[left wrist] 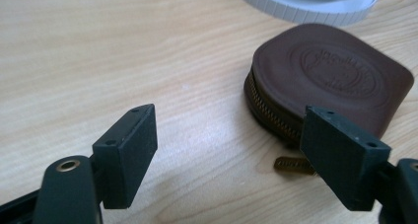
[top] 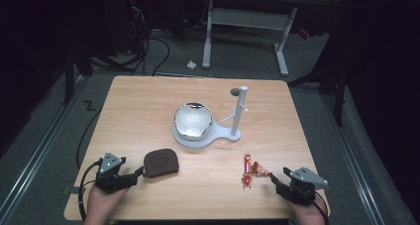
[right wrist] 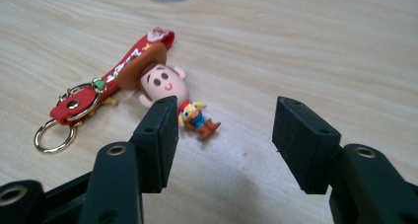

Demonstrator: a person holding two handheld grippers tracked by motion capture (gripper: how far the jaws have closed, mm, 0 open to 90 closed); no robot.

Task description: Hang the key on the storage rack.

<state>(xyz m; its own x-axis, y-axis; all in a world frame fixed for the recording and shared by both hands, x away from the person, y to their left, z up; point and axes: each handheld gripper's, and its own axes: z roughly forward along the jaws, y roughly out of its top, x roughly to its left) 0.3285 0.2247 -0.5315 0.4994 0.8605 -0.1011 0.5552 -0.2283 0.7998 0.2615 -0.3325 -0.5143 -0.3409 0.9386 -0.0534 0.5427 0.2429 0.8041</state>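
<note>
Both sets of jaws wide with nothing between them: left gripper (top: 133, 174) just left of the brown zip pouch (top: 160, 162) on the counter (top: 148, 101), right gripper (top: 275, 181) right of the pouch, beside the cowboy keychain (top: 252, 170).

A light wooden table (top: 138, 101) carries everything here. Near its middle sits a white stand (top: 198, 137) with a round base, flat on the wood, an upright post (top: 239, 111) rising from its right end. Toward the near left lies a brown zipped pouch (top: 160, 162), flat on the boards, its zipper pull (left wrist: 294, 165) resting on the surface. Over on the near right, a cowboy figure keychain (top: 251, 170) lies flat, its red strap (right wrist: 111, 78) and gold ring (right wrist: 52, 135) spread on the wood, well apart from the pouch.
</note>
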